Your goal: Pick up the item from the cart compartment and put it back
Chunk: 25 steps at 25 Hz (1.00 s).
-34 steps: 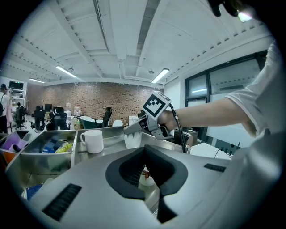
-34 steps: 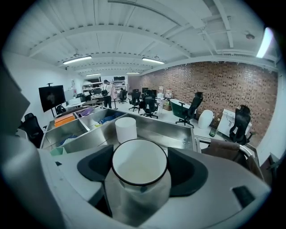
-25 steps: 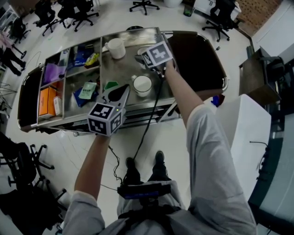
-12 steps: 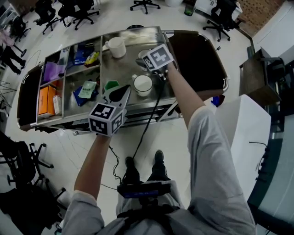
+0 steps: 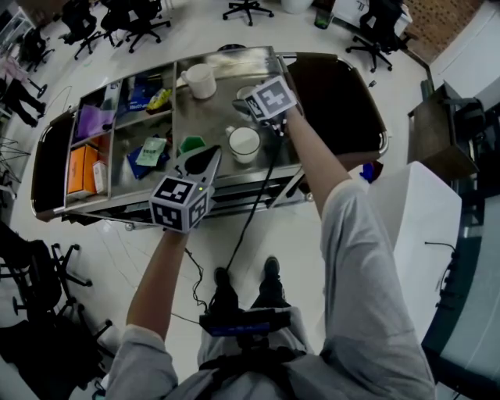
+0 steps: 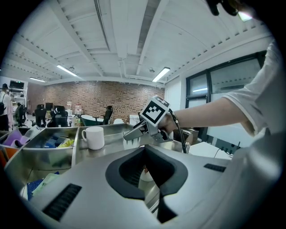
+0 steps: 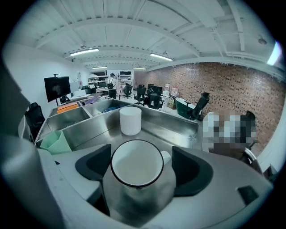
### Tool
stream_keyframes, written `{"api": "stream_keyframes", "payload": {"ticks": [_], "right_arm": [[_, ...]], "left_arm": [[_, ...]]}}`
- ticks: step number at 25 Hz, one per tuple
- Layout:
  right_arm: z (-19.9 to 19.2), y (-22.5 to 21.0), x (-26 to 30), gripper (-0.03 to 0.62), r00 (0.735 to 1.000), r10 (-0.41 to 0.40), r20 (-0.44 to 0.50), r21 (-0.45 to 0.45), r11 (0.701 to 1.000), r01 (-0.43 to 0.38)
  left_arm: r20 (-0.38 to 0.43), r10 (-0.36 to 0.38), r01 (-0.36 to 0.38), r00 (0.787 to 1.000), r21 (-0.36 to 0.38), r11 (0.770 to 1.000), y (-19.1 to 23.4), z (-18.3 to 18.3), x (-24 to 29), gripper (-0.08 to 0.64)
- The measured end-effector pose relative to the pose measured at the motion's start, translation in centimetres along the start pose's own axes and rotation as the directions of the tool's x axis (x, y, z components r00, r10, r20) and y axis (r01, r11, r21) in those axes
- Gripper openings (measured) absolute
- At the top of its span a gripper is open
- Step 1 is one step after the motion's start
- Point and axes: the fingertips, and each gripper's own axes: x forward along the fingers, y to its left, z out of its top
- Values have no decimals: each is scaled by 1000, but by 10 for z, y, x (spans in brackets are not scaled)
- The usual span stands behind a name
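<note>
A white mug with a dark rim (image 7: pixel 136 163) stands on the steel floor of the cart (image 5: pixel 211 113), between the jaws of my right gripper (image 7: pixel 142 169). Those jaws are opening, and a gap shows on each side of the mug. In the head view the right gripper (image 5: pixel 242 98) hides most of that mug. My left gripper (image 5: pixel 207 156) hovers at the cart's near edge, shut and empty. It points at a second white mug (image 5: pixel 244 142), which shows through the pocket of the left gripper (image 6: pixel 146 152).
A plain white cup (image 5: pixel 199 80) (image 7: pixel 130 120) stands farther back in the same bay. A green item (image 5: pixel 190 144) lies beside the second mug. The left compartments hold orange boxes (image 5: pixel 78 172), a purple pack (image 5: pixel 90 123) and packets (image 5: pixel 148 152). Office chairs (image 5: pixel 125 23) stand behind the cart.
The right gripper has edged slightly toward the cart's near side, still around the mug. The left gripper has kept its place.
</note>
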Motion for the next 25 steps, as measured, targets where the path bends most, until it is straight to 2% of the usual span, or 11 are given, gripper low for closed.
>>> {"api": "stream_keyframes", "payload": {"ticks": [6,9,13,15,18,22,25], "right_arm": [[15,-1,-28,428,999,-22,38,2,1000,22],[23,4,-54,423,998,-5,64,-6,1000,6],[27,11,-96,291,991,-10,135,10,1000,9],[26,14,-119,200,983,-24,180,36,999,18],[20,23,-150,113,972,-34,234,78,997,16],[-4,39,-186,30,957,-44,286,122,992,9],[-29,52,-207,11,949,-42,312,160,987,-9]], "left_arm": [[16,5,-5,1000,8,1000,-4,6,-13,3],[28,9,-10,1000,16,1000,-8,12,-22,3],[39,16,-17,999,24,1000,-14,15,-37,3],[43,21,-22,999,24,999,-17,15,-45,3],[46,30,-31,998,19,999,-19,12,-58,3],[50,46,-46,998,1,999,-19,2,-77,3],[51,63,-63,997,-12,998,-17,-7,-93,3]]}}
